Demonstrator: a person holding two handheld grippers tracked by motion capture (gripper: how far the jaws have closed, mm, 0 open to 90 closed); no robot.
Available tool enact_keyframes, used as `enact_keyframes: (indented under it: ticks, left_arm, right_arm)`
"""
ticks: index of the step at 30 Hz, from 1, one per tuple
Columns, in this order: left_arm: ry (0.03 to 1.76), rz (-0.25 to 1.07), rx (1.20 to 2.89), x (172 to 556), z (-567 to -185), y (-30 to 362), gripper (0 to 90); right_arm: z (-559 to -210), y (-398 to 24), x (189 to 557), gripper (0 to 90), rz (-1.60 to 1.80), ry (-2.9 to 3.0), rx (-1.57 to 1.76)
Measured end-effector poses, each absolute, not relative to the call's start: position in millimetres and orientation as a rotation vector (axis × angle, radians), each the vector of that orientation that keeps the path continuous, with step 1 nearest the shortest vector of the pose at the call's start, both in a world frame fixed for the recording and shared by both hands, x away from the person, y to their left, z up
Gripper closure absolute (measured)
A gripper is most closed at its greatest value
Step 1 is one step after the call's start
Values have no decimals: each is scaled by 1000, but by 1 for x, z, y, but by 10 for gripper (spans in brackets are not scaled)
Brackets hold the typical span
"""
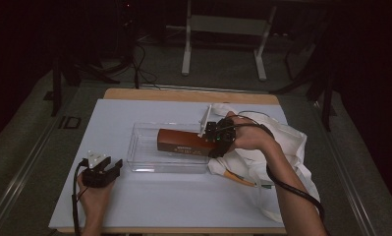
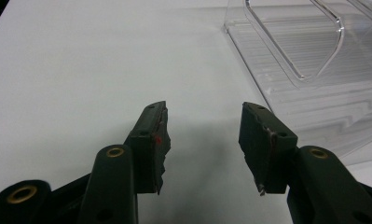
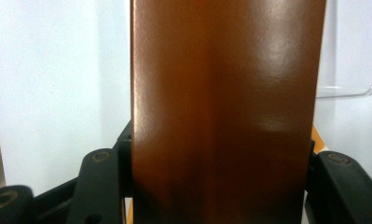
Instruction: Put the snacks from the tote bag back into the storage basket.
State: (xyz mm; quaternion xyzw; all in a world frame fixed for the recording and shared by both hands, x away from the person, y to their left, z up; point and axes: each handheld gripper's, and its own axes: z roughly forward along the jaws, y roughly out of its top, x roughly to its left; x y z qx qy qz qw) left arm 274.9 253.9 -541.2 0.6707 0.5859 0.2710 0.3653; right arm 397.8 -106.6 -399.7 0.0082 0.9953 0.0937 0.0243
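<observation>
Glossy brown box (image 3: 225, 112), long and smooth, sits clamped between right gripper (image 1: 218, 140) jaws; left gripper (image 2: 204, 140) jaws gape.

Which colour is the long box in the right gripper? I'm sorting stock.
Glossy reddish-brown box, clearest in the right gripper view.

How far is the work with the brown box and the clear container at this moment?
Done: the right gripper has the brown box clamped between its fingers, over the clear container. In hand: carrying the box at the container; whether it rests on the bottom I cannot tell. Left: releasing it. The left gripper rests open on the white mat, holding nothing. The white bag lies to the right.
</observation>
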Motion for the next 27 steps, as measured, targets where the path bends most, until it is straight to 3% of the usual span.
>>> enact_keyframes:
  ticks: [27]
  left_arm:
    - [1509, 692, 1723, 275, -541, 254, 523]
  right_arm:
    - [-406, -74, 395, 425, 194, 3109, -77]
